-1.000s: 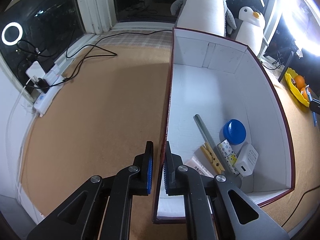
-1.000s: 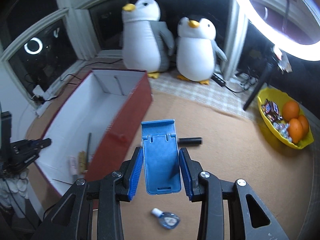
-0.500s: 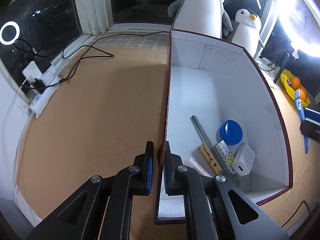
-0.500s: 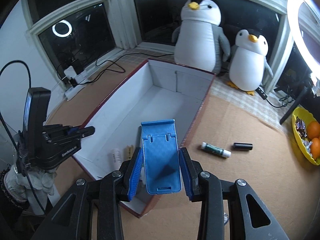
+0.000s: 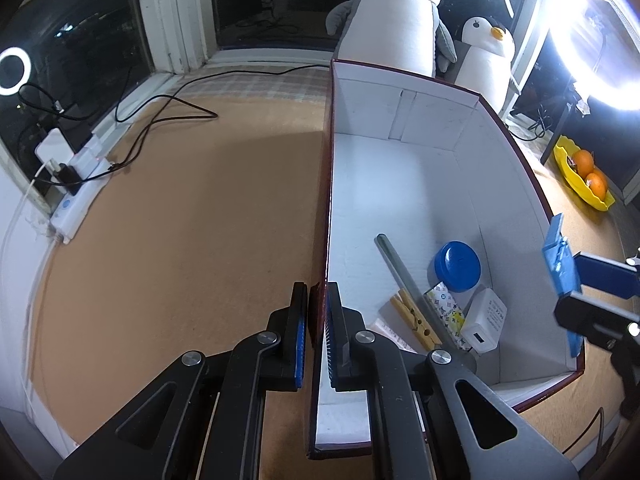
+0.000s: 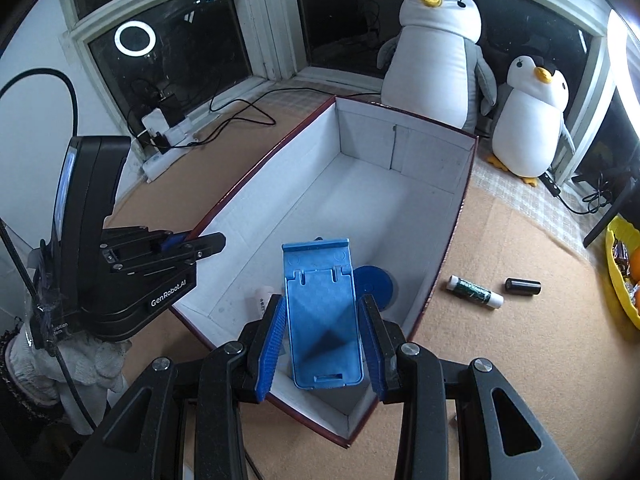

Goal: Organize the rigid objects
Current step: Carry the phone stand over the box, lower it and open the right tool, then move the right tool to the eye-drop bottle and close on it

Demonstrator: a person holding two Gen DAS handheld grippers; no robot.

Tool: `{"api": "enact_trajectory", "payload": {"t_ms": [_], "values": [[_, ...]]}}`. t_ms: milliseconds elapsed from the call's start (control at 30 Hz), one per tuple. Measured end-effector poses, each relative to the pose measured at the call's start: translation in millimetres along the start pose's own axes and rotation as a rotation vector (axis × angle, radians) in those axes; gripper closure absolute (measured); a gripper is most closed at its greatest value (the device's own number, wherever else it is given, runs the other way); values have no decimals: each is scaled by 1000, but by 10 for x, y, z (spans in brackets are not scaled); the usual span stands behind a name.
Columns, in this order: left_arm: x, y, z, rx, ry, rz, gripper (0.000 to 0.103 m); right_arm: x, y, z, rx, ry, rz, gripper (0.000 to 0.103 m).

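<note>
My right gripper (image 6: pixel 323 336) is shut on a blue phone stand (image 6: pixel 322 320) and holds it above the near end of the box (image 6: pixel 400 216), which is dark red outside and white inside. The same stand (image 5: pixel 560 260) shows at the box's right wall in the left wrist view. My left gripper (image 5: pixel 316 332) is shut on the box's left wall (image 5: pixel 326 200). Inside the box lie a blue round lid (image 5: pixel 457 261), a metal rod (image 5: pixel 404 276), a wooden clothespin (image 5: pixel 414 316), a white charger (image 5: pixel 485 320) and a patterned packet (image 5: pixel 447 306).
A glue stick (image 6: pixel 475 291) and a black cylinder (image 6: pixel 522 286) lie on the cork tabletop right of the box. A yellow fruit bowl (image 5: pixel 582 178) stands at the far right. Two plush penguins (image 6: pixel 436 44) sit behind the box. A power strip (image 5: pixel 78 196) with cables lies at the left.
My right gripper has carried the blue stand leftward from the open tabletop to above the box's near end. The left gripper has kept still on the wall.
</note>
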State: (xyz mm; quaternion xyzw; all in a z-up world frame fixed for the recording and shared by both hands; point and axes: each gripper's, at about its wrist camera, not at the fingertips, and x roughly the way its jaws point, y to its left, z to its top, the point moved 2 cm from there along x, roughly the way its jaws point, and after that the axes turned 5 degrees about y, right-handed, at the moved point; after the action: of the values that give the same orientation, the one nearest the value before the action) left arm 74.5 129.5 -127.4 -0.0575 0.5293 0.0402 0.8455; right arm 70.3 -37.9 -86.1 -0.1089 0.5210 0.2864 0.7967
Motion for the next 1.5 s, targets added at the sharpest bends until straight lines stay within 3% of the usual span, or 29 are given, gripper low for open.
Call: {"api": "enact_trajectory", "payload": {"t_ms": [400, 900, 1200, 1500], "values": [[24, 11, -1, 2, 7, -16, 96, 47, 103, -16, -5, 10, 3, 69], [31, -6, 4, 16, 13, -10, 96, -202, -53, -89, 90, -45, 42, 63], [45, -9, 12, 24, 20, -5, 96, -490, -588, -351, 235, -88, 17, 57], [62, -31, 29, 31, 29, 7, 96, -483, -1342, -988, 375, -2, -107, 57]]}}
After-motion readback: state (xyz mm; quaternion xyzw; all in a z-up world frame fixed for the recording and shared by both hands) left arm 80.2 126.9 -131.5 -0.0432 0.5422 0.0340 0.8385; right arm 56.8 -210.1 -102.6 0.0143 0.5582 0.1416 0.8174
